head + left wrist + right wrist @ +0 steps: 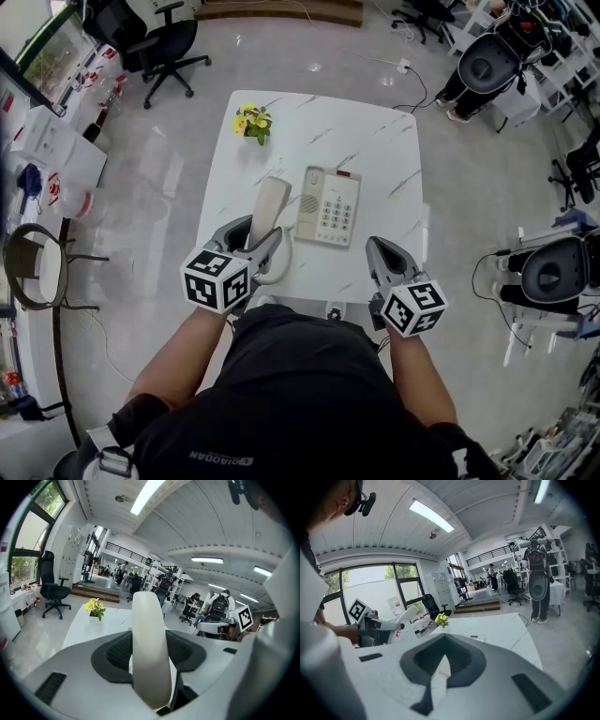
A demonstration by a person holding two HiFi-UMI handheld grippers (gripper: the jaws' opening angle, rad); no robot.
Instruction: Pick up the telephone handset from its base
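Since the left claw [255,236] is clenched on the handset [270,204] toward its near end, most of the handset's length sticks out past the jaws. That looks like the main risk: smooth plastic held off-centre could pivot or slide in the pads if the claw tilts or swings quickly.

Second risk is the cord [279,270]. It loops by the near edge of the surface [375,150], just beside the left claw, and its run to the base [330,208] is partly hidden. A higher or wider lift could pull it taut and drag the base toward the near edge, or tug the handset out of the grip. Nothing holds the base down.

Handset position: clear of the cradle, to the left of the base, and angled away from the person toward the far edge. In the left gripper view it sits squarely between the two pads and rises well above them, so it appears lifted off the surface, though that cannot be confirmed.

The right claw [382,255] hovers at the near right edge, jaws closed on nothing, apart from the base.

Flowers [253,122] sit at the far left corner, well out of the way.
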